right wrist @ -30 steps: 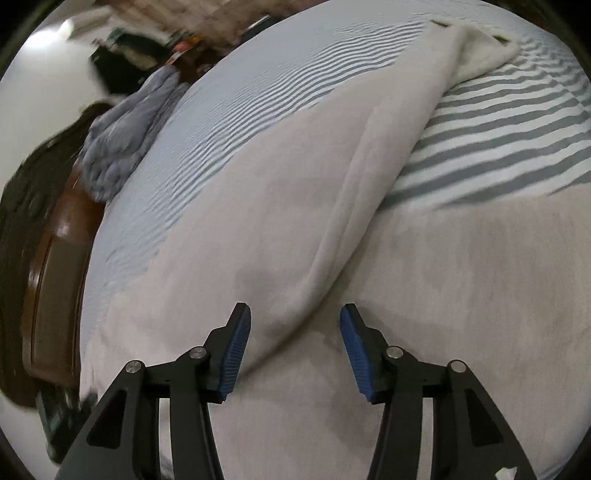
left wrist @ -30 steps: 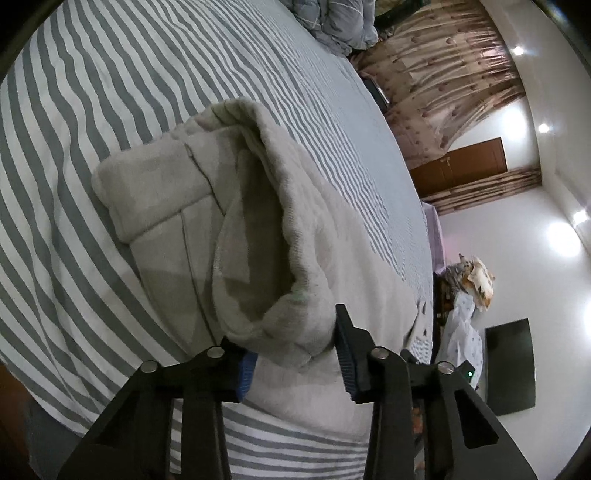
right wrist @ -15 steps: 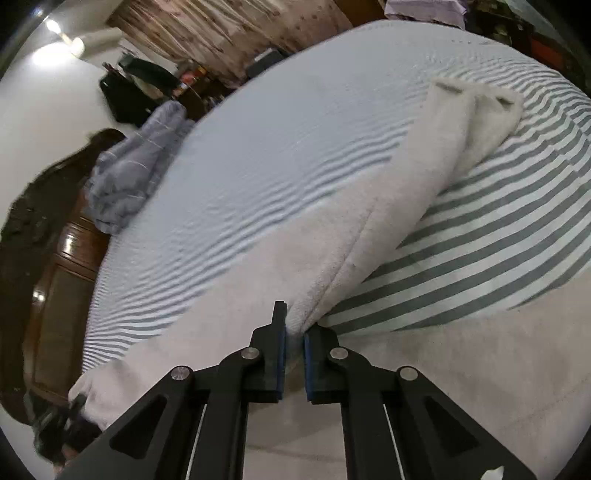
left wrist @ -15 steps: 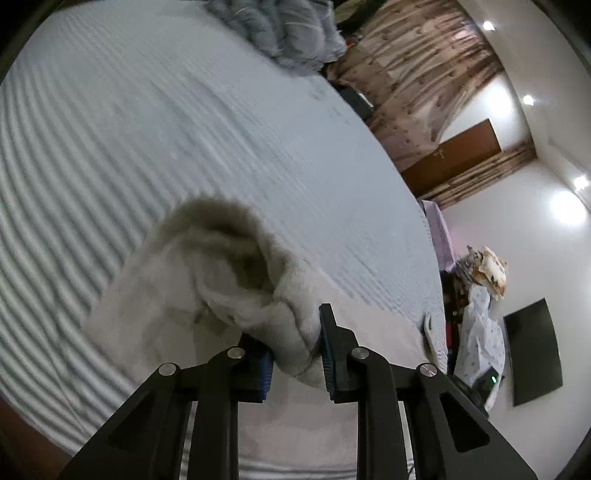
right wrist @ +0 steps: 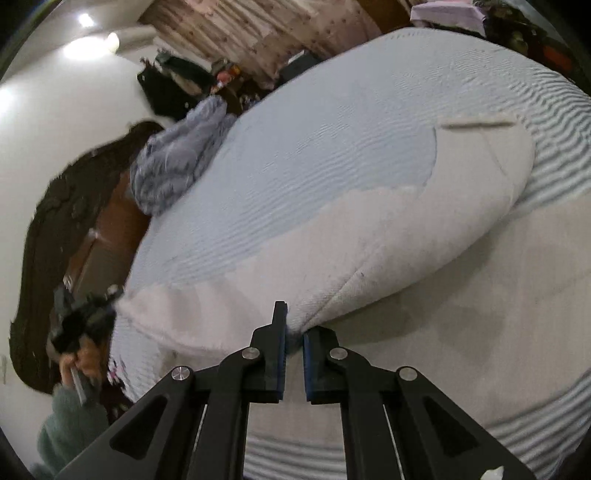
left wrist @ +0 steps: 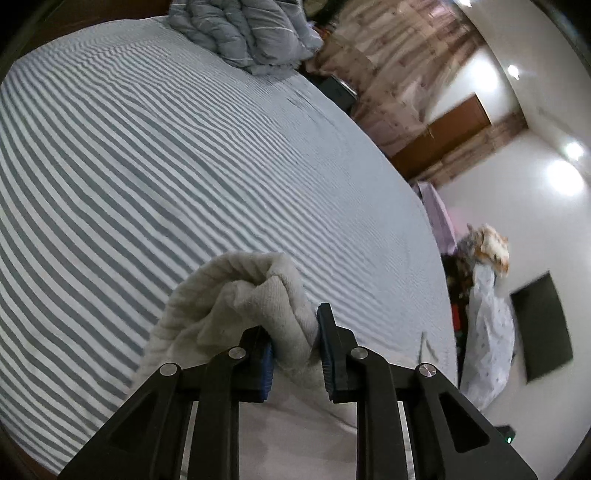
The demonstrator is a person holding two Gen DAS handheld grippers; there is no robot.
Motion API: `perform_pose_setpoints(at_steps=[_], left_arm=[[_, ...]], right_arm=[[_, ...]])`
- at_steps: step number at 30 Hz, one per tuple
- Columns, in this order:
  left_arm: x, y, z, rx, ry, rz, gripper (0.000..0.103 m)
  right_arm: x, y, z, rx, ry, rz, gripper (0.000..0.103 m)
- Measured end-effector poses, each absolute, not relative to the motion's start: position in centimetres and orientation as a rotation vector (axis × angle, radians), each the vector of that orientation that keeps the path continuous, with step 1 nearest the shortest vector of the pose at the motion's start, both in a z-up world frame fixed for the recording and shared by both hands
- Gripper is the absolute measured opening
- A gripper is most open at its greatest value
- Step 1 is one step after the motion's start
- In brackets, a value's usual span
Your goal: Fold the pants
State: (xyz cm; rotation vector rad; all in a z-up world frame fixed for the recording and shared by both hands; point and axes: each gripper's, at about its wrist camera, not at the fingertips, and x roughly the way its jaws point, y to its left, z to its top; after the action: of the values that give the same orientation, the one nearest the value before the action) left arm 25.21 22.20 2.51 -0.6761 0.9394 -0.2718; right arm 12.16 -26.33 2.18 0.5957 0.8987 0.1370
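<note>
The pale beige fleece pants [left wrist: 236, 295] lie on a wide bed with a grey and white striped cover [left wrist: 147, 155]. In the left wrist view, the left gripper [left wrist: 295, 343] with black fingers and blue pads is clenched on a thick bunch of this soft cloth, which stands up in a rounded fold just in front of the pads. The rest of the garment goes down under the gripper body and is cut off by the lower edge, so its shape there is hidden.

In the right wrist view, the right gripper [right wrist: 293, 336] pinches a folded edge of the pants [right wrist: 388, 240] between its nearly closed pads; only a thin corner of fabric shows in the narrow gap. From this point the lifted layer stretches far and to the right, over another part of the same garment that lies flat near the camera.

A crumpled grey-blue quilted blanket [left wrist: 243, 33] sits at the far end of the bed. At the left edge of the right view, a hand in a green sleeve [right wrist: 85, 362] holds something dark; it is perhaps the other gripper, but it is too blurred to tell.
</note>
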Motion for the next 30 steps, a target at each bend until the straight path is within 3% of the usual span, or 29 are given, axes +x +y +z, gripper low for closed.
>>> perform_pose_setpoints(at_steps=[12, 30], left_arm=[[18.1, 23.8, -5.1, -0.544, 1.108, -0.23, 0.022], [16.7, 23.0, -6.2, -0.492, 1.097, -0.187, 0.025]], right_arm=[[9.2, -24.7, -4.3, 0.594, 1.021, 0.067, 0.006], [9.2, -23.4, -7.6, 0.511, 1.081, 0.006, 0.007]])
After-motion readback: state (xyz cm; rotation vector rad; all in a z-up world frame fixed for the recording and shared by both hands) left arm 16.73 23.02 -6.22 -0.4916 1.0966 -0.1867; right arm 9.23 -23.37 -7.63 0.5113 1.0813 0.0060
